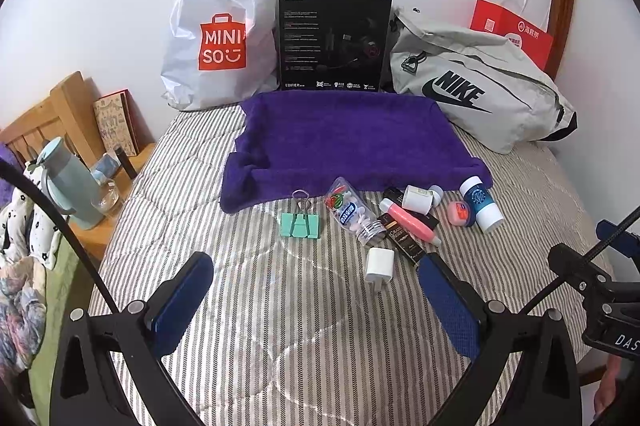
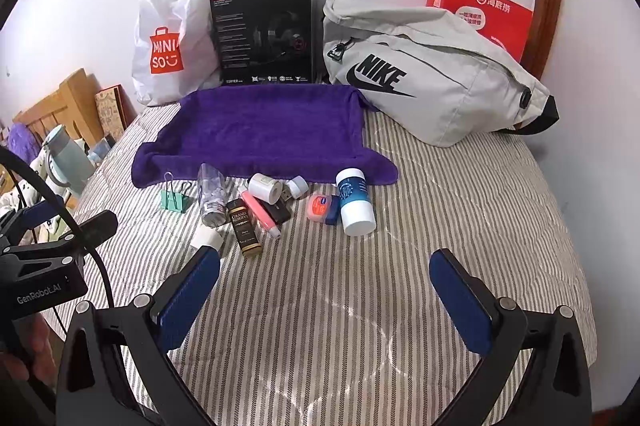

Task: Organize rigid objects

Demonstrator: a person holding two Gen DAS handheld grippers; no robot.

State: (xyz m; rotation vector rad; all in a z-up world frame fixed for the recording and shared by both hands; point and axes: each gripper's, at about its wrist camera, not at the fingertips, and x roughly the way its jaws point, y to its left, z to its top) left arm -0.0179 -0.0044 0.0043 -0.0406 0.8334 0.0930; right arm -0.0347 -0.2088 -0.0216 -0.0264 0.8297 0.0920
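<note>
— What was on the bed [image 1: 280, 326] when you looked?

— A quilted cover with thin grey and white stripes, and a fluffy purple towel [image 1: 344, 142] spread flat toward the wall. Just in front of the towel lay a huddle of small hard things: a mint green binder clip [image 1: 300, 224] with wire handles, a clear plastic bottle [image 1: 352, 212] of white tablets on its side, a white cube charger [image 1: 379, 263], a dark box [image 2: 244, 228] printed "GRAND RESERVE", a pink tube [image 1: 408, 222] lying across it, a small white roll [image 1: 417, 199], a little pink jar [image 2: 319, 207] and a blue and white canister [image 2: 354, 200].

— And the claws?

— The left claw [image 1: 316, 306] hovered over the stripes with its blue textured pads spread wide, nothing between them, the charger just ahead. The right claw [image 2: 324, 302] was spread open and empty too, low over bare bed near the canister.

— Anything readable at the back?

— A crinkled white plastic bag [image 1: 220, 30] said "MINISO", a black carton [image 1: 334, 36] said "HECATE" and "G2", a grey fabric bag [image 1: 480, 82] said "NIKE", and a red paper bag [image 2: 480, 14] stood behind it.
</note>
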